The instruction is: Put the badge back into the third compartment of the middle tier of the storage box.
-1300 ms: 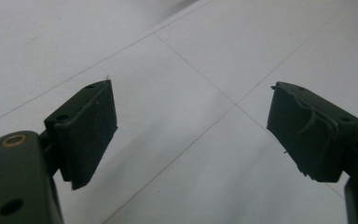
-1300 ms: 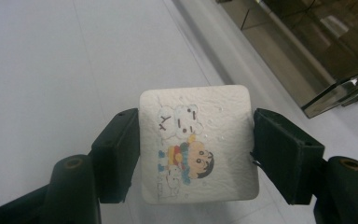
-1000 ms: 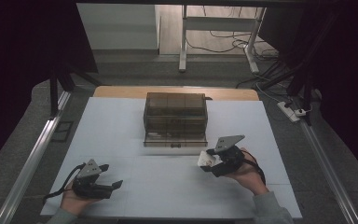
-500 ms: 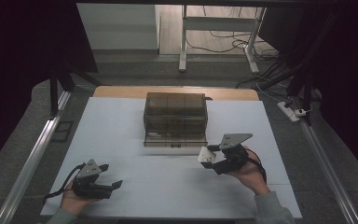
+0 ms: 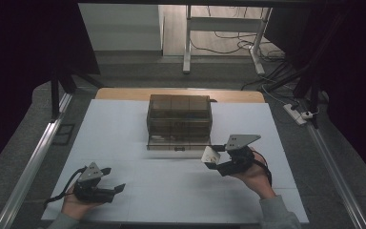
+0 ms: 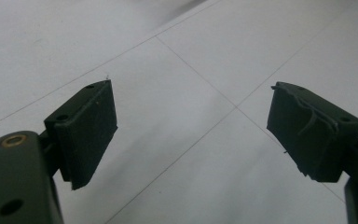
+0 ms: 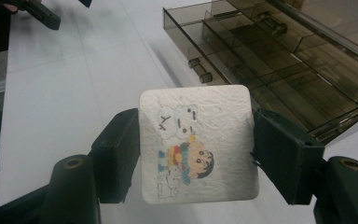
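Right gripper view: the right claw (image 7: 196, 158) grips a white square tissue packet (image 7: 196, 144) with a cartoon print, jaws pressed to its two sides. Ahead and to its right stands a smoky transparent drawer organizer (image 7: 279, 51), bottom drawer pulled out. The left claw (image 6: 191, 135) is wide open and empty above the white worktop (image 6: 177, 56).

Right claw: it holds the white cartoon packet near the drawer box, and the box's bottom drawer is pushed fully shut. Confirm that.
Not quite. The right claw does hold the white cartoon packet near the drawer box, but the bottom drawer is pulled out, not shut. The high view shows it jutting forward, and the right gripper view shows its open compartments.
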### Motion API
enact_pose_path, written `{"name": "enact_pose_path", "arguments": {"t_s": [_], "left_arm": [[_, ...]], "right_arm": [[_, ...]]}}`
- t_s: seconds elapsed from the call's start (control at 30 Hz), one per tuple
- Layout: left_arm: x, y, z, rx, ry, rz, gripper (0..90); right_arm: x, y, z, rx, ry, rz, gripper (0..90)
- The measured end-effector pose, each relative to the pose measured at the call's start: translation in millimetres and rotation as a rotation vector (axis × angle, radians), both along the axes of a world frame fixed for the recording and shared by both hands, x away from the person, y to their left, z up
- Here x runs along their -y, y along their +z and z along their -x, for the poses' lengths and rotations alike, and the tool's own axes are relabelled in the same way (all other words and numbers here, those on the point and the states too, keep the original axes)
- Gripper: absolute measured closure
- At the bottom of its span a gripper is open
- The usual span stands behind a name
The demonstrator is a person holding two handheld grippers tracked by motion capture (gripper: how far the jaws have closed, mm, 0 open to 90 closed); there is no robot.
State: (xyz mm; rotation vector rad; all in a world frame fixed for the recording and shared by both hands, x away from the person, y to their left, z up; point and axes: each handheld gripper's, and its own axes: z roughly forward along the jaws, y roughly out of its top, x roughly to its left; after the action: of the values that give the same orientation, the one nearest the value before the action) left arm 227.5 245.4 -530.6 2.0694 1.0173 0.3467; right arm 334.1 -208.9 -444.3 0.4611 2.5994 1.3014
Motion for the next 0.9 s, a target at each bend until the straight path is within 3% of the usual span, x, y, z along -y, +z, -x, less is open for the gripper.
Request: {"name": "enact_pose_path", "arguments": {"t_s": [0.47, 0.9], "left_arm": [[1.5, -1.1, 0.6, -0.008, -0.005, 0.000, 15.5], [1.2, -0.9, 1.0, -0.006, -0.007, 0.001, 15.5]], "right_arm": [[-1.5, 4.7, -9.7, 0.016, -0.036, -0.006, 33.1], [-12.4, 16.8, -34.3, 0.027, -0.055, 0.013, 33.1]]}}
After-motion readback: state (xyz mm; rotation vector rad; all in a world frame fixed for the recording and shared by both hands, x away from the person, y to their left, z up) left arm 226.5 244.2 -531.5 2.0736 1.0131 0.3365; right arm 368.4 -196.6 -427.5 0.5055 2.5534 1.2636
